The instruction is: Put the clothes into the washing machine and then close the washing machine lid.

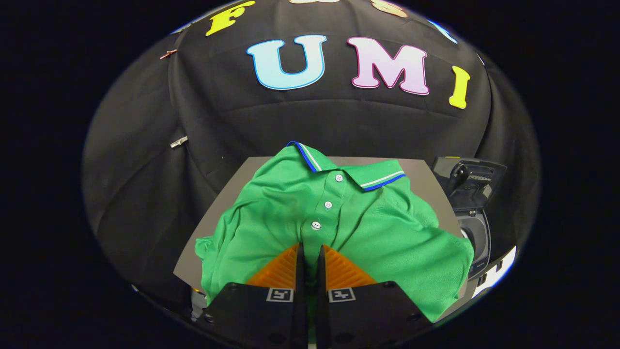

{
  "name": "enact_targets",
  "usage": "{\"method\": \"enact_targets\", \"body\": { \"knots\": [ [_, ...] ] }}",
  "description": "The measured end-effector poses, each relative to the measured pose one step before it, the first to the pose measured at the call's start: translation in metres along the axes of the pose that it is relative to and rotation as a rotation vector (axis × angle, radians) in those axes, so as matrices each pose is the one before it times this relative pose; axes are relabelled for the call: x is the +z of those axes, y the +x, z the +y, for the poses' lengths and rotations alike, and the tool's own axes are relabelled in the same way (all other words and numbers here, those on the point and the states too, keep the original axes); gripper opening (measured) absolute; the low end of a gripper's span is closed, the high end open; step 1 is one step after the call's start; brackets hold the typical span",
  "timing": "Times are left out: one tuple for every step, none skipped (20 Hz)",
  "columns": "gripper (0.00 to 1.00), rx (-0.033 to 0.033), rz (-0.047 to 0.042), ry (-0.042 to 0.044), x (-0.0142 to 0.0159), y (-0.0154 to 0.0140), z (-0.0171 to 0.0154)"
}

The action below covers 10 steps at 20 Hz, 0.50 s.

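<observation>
pointing down at the table (213, 213), your tongs (310, 252) were pinched on the green knit polo shirt (378, 228) below its white buttons; washing machine (472, 213) lid open.

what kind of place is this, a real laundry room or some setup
Likely a staged recording booth, not a real laundry room: black cloth wall behind, a green polo shirt spread on a small grey table, and a small washing machine with its lid up beside it. The hand-held gripper is pinched into the shirt.

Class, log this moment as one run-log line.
gripper: fingers nearly closed over green shirt, grip unclear | shirt: on table | washing machine: lid open, beside table | step: picking shirt
</observation>
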<state>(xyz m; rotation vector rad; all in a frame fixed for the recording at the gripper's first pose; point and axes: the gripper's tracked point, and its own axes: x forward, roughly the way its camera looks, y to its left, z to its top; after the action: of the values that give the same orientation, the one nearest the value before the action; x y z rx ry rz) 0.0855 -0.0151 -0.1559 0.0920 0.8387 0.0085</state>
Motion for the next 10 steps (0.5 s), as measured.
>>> {"method": "enact_targets", "body": {
  "knots": [
    [0.11, 0.01163, -0.00119, 0.05945, -0.00085, -0.00229, -0.00133],
    [0.13, 0.00992, -0.00341, 0.06386, 0.00153, 0.00095, -0.00135],
    [0.13, 0.01338, 0.01807, 0.03385, 0.00054, 0.0007, 0.00005],
    [0.12, 0.01308, 0.02663, -0.00569, -0.00027, 0.00118, -0.00135],
    [0.12, 0.00207, 0.02121, -0.00972, -0.00104, 0.00057, -0.00098],
    [0.12, -0.00718, 0.0093, -0.00847, -0.00093, 0.00011, 0.00033],
    [0.12, -0.01058, 0.0021, -0.01083, 0.00154, -0.00143, 0.00032],
    [0.12, -0.01069, 0.00185, -0.01031, -0.0014, 0.00002, 0.00038],
    [0.13, -0.00704, -0.00971, -0.02163, 0.00117, -0.0007, 0.00092],
    [0.13, -0.00846, -0.01271, -0.02148, 0.00217, 0.00137, -0.00011]
  ]
}}
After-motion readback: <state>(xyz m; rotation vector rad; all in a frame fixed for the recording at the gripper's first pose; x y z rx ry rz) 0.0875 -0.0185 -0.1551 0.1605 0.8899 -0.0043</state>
